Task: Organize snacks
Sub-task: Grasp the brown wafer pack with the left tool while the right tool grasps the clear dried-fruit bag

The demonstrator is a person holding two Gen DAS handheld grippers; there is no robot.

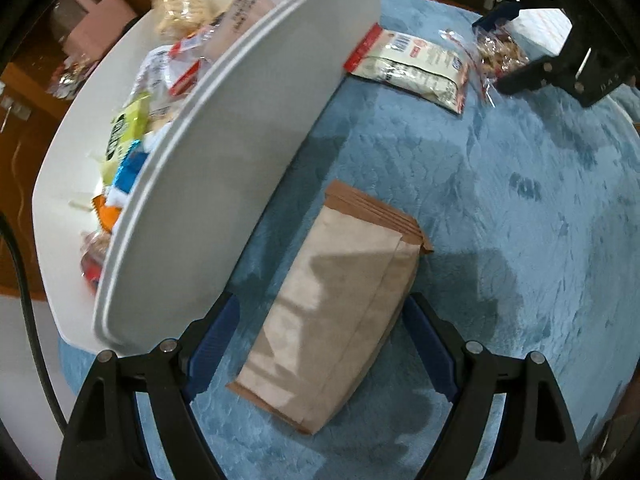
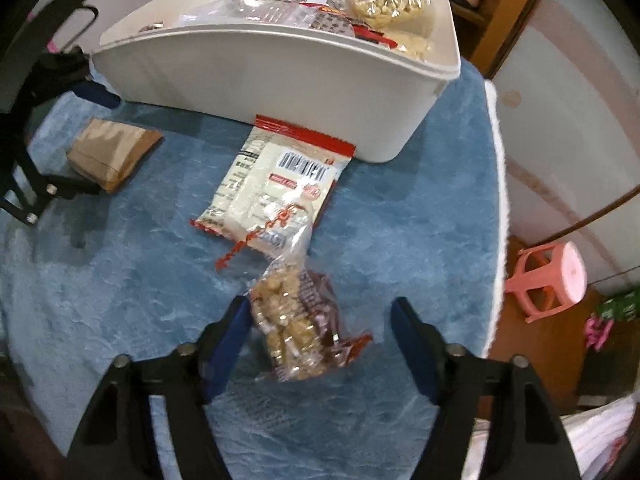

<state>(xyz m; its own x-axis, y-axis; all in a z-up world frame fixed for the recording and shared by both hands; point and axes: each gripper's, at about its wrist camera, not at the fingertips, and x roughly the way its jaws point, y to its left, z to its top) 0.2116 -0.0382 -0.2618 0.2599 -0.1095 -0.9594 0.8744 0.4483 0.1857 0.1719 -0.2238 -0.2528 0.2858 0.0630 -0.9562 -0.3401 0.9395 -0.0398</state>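
A brown paper snack bag (image 1: 340,316) lies flat on the blue fuzzy mat, between the fingers of my open left gripper (image 1: 322,340); it also shows in the right wrist view (image 2: 112,154). A clear packet of puffed nut snack (image 2: 296,320) lies between the fingers of my open right gripper (image 2: 320,340); it is seen in the left wrist view (image 1: 500,54) with the right gripper (image 1: 516,48) around it. A white-and-red snack pack (image 2: 276,188) lies next to the white bin (image 2: 280,88). The bin (image 1: 240,152) holds several snack packs.
The blue mat (image 2: 400,220) covers a round table whose edge runs down the right. A pink plastic stool (image 2: 548,280) stands on the floor beyond it. Wooden furniture stands behind the bin (image 1: 24,132).
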